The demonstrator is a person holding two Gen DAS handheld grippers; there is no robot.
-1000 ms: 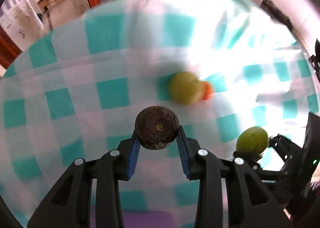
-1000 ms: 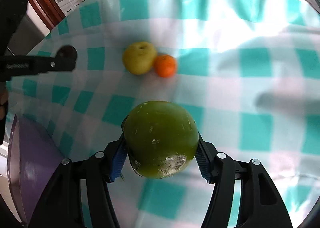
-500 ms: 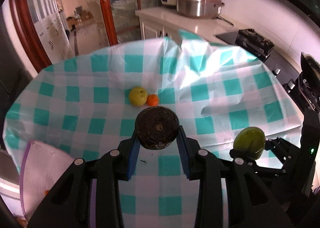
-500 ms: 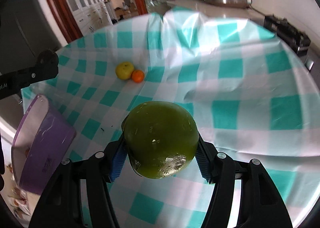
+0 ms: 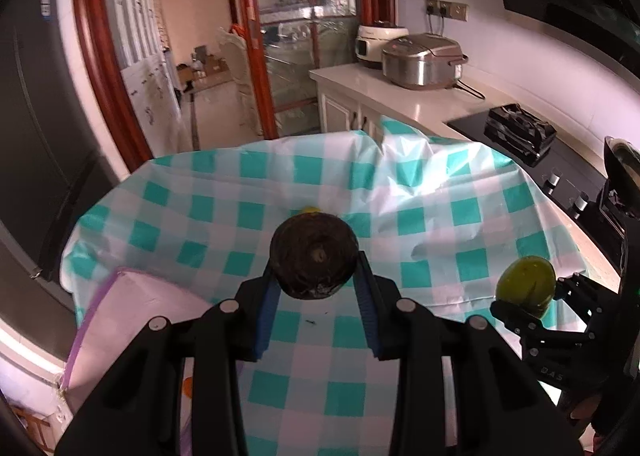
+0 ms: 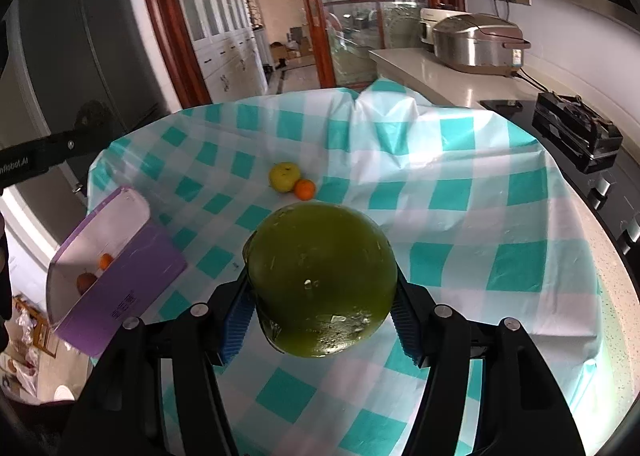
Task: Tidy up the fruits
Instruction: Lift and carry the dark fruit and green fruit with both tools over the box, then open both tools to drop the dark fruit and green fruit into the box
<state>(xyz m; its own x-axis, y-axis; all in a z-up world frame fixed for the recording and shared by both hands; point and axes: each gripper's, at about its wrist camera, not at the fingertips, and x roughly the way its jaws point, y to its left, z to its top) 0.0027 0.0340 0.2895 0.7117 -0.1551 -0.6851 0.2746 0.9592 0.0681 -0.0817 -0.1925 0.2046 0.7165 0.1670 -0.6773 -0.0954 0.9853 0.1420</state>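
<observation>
A table draped in a wrinkled teal-and-white checked plastic cloth (image 6: 460, 216) carries a yellow-green round fruit (image 6: 284, 176) touching a small orange citrus (image 6: 305, 189) near its middle, and an open purple rectangular box (image 6: 132, 276) at its left edge.

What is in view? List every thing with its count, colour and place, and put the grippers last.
Brown fruit: 1, dark brown, in left gripper.
Green fruit: 1, dark green, in right gripper.
Yellow fruit: 1, yellow-green, on cloth, touching orange.
Orange: 1, on cloth.
Box: 1, purple, left table edge, two small fruits inside.
Tablecloth: 1, teal-white check.
Rice cooker: 1, silver, counter.
Left gripper: black, shut.
Right gripper: black, shut.
</observation>
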